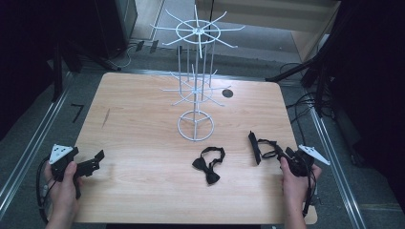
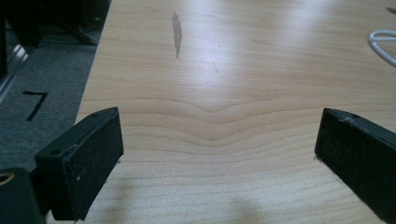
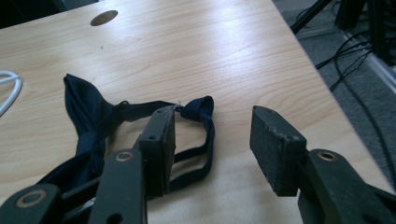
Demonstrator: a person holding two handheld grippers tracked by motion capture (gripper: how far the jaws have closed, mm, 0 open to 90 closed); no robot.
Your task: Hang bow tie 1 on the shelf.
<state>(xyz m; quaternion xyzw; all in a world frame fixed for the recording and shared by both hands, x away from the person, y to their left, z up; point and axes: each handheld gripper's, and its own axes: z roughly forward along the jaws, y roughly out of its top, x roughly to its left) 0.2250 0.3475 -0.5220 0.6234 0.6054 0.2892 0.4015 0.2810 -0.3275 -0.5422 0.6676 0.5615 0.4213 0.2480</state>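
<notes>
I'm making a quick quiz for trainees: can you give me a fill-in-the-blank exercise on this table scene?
1. The number of black bow ties lying on the wooden table is ____.
2. The white wire rack stands ____ on the table.
3. The bow tie at the right hand-held gripper lies beside its ____ jaw.
4. The left hand-held gripper has jaws that are ____.

Missing words: two; upright; left; open

The high view looks down and forward from above the person's side and takes in the whole bench [image 1: 143,119]. The left tool [image 2: 217,149] view sits low and close to the wood. The right tool [image 3: 212,144] view is also low and close. It shares the near bow tie [image 3: 93,126] with the high view [image 1: 258,145].
</notes>
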